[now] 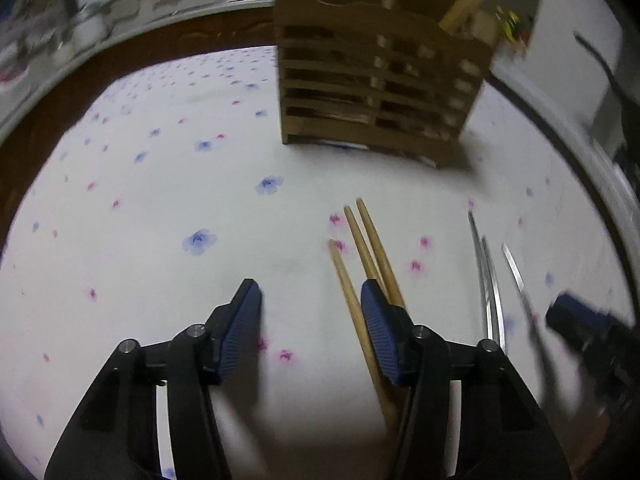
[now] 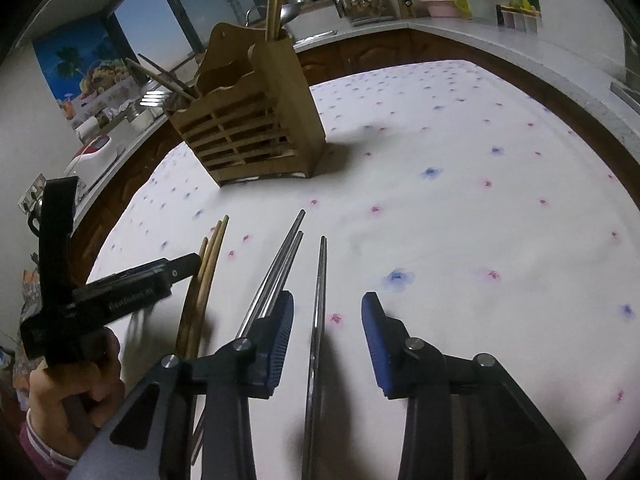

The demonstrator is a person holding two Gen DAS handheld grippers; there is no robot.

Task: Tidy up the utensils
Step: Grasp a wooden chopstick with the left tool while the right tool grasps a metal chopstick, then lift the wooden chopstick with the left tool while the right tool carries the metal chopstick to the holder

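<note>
Wooden slatted holder (image 1: pixel 376 80) standing upright on flowered tablecloth (image 1: pixel 160 200), far from both grippers; a few long wooden sticks already standing in it, seen from right wrist view.

Three wooden chopsticks (image 1: pixel 362 240) lying flat on cloth, nearer than holder, tips pointing roughly toward it. Left gripper (image 1: pixel 310 300) over them, jaws apart, nothing pinched: one chopstick running between the blue pads, close along right pad; other two passing behind or outside right pad (image 1: pixel 380 328). Contact with that pad: cannot tell.

Three metal chopsticks (image 2: pixel 320 280) lying flat, to the right of wooden ones as seen from holder's near side, also pointing toward holder. Right gripper (image 2: pixel 326 320) over them, jaws apart, no clamp: single metal chopstick in the gap, nearer the left pad, clear of both pads; other two metal ones, side by side, running under or behind the left pad (image 2: pixel 278 336).

Left gripper body also in right wrist view (image 2: pixel 132 292), hand (image 2: pixel 68 384) on its grip, striped sleeve at wrist.

Kitchen counter (image 2: pixel 440 24) beyond holder, cluttered, blurred in left view.
</note>
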